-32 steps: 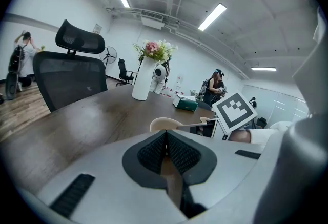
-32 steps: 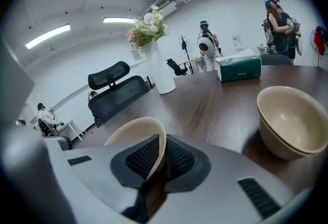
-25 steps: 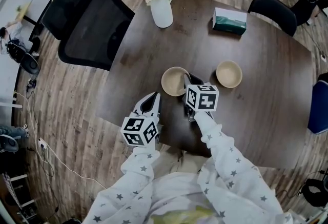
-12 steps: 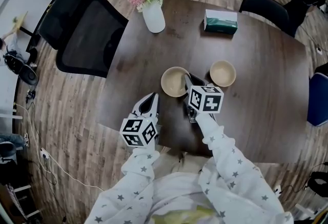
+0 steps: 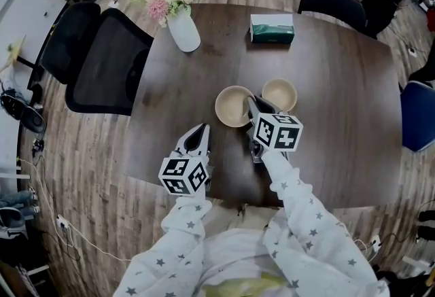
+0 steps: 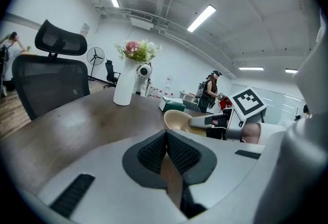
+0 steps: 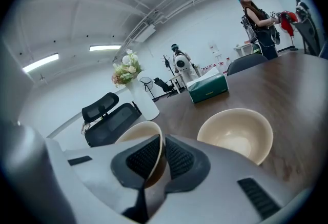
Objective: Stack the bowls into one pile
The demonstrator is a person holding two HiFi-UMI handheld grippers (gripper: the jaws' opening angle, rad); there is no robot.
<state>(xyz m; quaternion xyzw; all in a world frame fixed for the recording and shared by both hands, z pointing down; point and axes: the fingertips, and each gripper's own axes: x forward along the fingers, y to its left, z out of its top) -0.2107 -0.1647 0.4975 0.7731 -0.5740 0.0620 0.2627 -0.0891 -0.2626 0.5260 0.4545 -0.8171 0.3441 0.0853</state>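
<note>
Two beige bowls are over the dark wooden table (image 5: 340, 85). My right gripper (image 5: 253, 107) is shut on the right rim of the nearer bowl (image 5: 231, 106) and holds it slightly tilted, close beside the second bowl (image 5: 279, 94). In the right gripper view the thin rim is pinched between the pads at the gripper (image 7: 160, 152), the held bowl (image 7: 134, 135) lies to the left and the free bowl (image 7: 236, 133) to the right. My left gripper (image 5: 201, 132) hangs near the table's front edge, shut with nothing in it (image 6: 166, 148); from it I see the held bowl (image 6: 178, 119).
A white vase of flowers (image 5: 183, 30) and a green tissue box (image 5: 272, 28) stand at the far side of the table. Black office chairs (image 5: 102, 71) are at the left, another chair (image 5: 336, 2) at the back, a blue seat (image 5: 418, 115) at the right.
My right gripper has risen and carried the held bowl rightwards, so the gap to the second bowl is much smaller. The left gripper has shifted only slightly.
</note>
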